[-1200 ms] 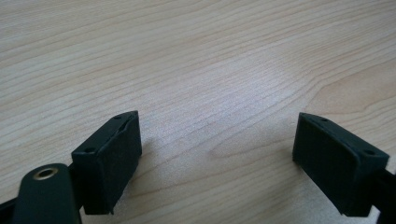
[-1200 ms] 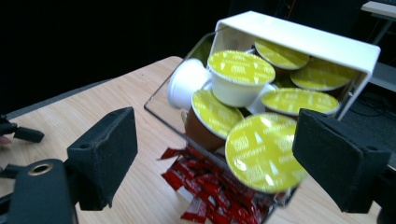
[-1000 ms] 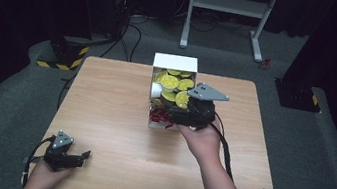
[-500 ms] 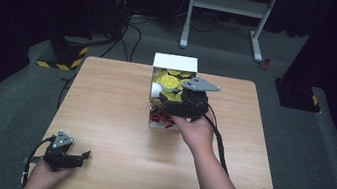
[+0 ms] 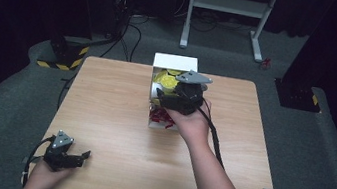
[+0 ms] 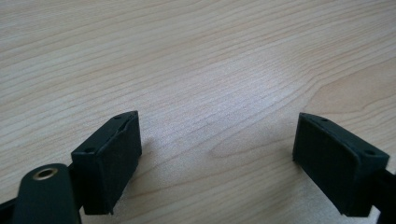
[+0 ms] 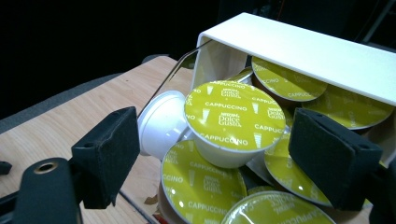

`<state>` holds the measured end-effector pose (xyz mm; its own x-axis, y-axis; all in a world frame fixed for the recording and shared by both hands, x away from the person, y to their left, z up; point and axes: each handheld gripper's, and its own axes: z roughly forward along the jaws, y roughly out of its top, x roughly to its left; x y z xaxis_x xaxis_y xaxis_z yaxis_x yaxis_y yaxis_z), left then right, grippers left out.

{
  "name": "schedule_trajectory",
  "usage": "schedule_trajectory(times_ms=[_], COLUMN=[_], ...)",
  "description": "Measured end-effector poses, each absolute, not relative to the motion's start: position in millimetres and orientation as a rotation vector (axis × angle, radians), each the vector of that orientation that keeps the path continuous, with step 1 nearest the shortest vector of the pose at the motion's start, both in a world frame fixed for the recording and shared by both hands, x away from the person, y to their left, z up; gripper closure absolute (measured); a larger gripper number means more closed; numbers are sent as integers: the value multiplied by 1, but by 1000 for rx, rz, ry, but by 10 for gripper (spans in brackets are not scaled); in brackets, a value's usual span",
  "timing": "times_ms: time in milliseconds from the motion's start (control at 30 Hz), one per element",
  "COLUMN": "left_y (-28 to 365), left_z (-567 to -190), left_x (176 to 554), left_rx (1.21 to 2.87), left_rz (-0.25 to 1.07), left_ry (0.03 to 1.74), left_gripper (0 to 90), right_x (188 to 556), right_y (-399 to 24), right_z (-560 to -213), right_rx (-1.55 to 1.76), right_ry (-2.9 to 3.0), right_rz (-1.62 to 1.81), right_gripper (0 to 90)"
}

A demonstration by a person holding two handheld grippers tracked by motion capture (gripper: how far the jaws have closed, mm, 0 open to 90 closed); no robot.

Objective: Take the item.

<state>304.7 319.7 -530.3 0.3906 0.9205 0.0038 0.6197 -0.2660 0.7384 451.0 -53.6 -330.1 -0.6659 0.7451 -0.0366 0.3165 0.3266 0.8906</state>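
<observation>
Right tongs (image 7: 215, 158): released, jaws just narrowing, straddling top coffee capsule (image 7: 235, 116) in white box (image 7: 299, 46); nothing lifted yet. Left tongs (image 6: 217, 163): released, idle on table (image 6: 196, 60).

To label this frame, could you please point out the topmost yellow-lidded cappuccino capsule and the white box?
Yellow-lidded cappuccino capsule (image 7: 235, 115), right gripper view, lid centre.
White box (image 7: 299, 48), right gripper view, top panel.

high view: overhead, facing forward-down | gripper views: close, along jaws | shared: table (image 5: 112, 116)
</observation>
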Motion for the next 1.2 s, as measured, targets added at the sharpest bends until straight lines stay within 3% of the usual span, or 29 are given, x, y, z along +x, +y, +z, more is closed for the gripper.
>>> schedule_trajectory(times_ms=[233, 667, 867, 1200], left_y=[320, 320, 319, 320], left_z=[-530, -530, -530, -530], left_x=[305, 304, 304, 305], left_rx=[1991, 1983, 1984, 1990], left_rz=[581, 572, 573, 578], left_ry=[1318, 1324, 1322, 1317], left_gripper=[159, 159, 159, 159], right_x=[459, 464, 465, 463], right_y=[-47, -49, -50, -53], right_z=[-332, -334, -334, -334], right_rx=[954, 964, 965, 955], right_ry=[2149, 2152, 2159, 2166], right_rz=[1261, 1244, 1254, 1279], right_gripper=[182, 303, 301, 378])
